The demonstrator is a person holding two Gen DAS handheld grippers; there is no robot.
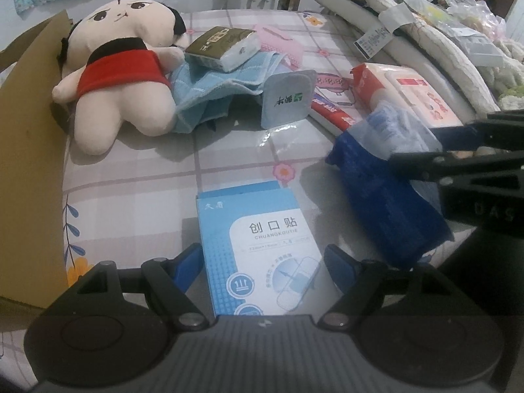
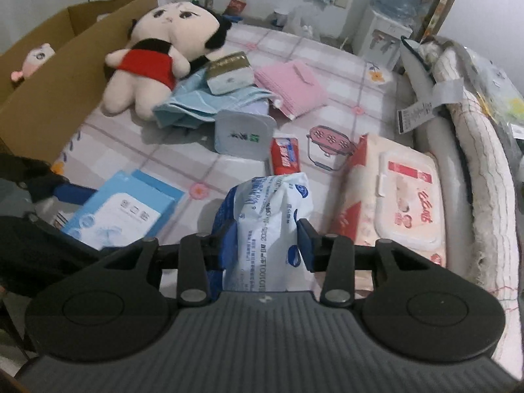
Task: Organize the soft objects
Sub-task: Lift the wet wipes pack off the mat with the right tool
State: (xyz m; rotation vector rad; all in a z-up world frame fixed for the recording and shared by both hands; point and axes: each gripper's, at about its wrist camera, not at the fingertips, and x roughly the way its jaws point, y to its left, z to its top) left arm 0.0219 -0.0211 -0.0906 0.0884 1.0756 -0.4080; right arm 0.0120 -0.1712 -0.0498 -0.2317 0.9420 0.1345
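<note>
My right gripper is shut on a blue-and-white plastic packet and holds it above the bed; it also shows in the left wrist view. My left gripper is open, its fingers either side of a light-blue bandage box lying on the bed. A plush doll with a red top lies at the far left against a cardboard box. A blue towel, a tissue pack on it and a pink cloth lie behind.
A wet-wipes pack, a red toothpaste box and a grey square container lie mid-bed. Folded bedding rises along the right. A small plush sits inside the cardboard box. A water dispenser stands behind.
</note>
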